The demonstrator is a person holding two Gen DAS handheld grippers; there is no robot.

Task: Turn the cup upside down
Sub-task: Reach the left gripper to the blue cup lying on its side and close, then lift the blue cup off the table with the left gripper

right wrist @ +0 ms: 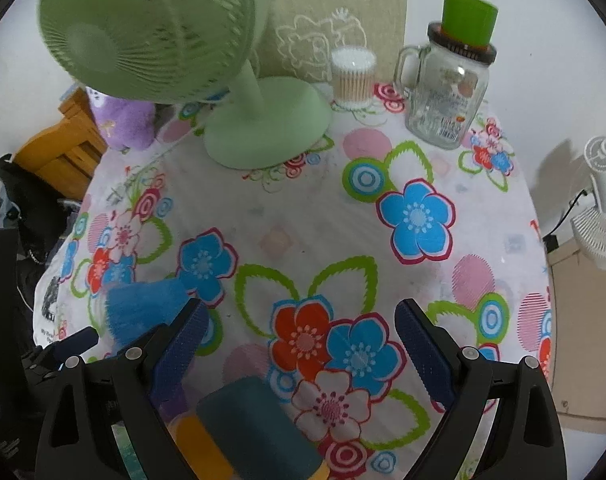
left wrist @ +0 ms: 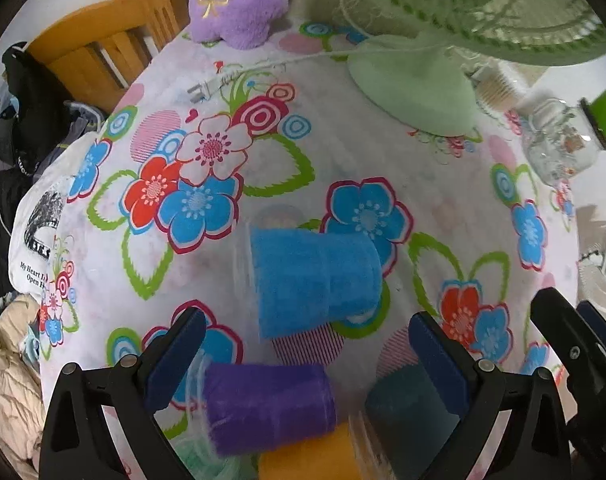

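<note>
Blue-padded, both the left hand-held gripper (left wrist: 307,354) and right hand-held gripper (right wrist: 301,340) are spread, holding nothing. Beyond the left's fingertips, the fuzzy blue plastic cup (left wrist: 311,276) stands apparently inverted on the floral counter (left wrist: 303,160) (nearer cups lie sideways); next, pick another cup.

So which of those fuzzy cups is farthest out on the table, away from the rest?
The light blue cup, out ahead of the open left gripper. The purple cup, orange cup and dark teal cup huddle together nearer the camera.
</note>
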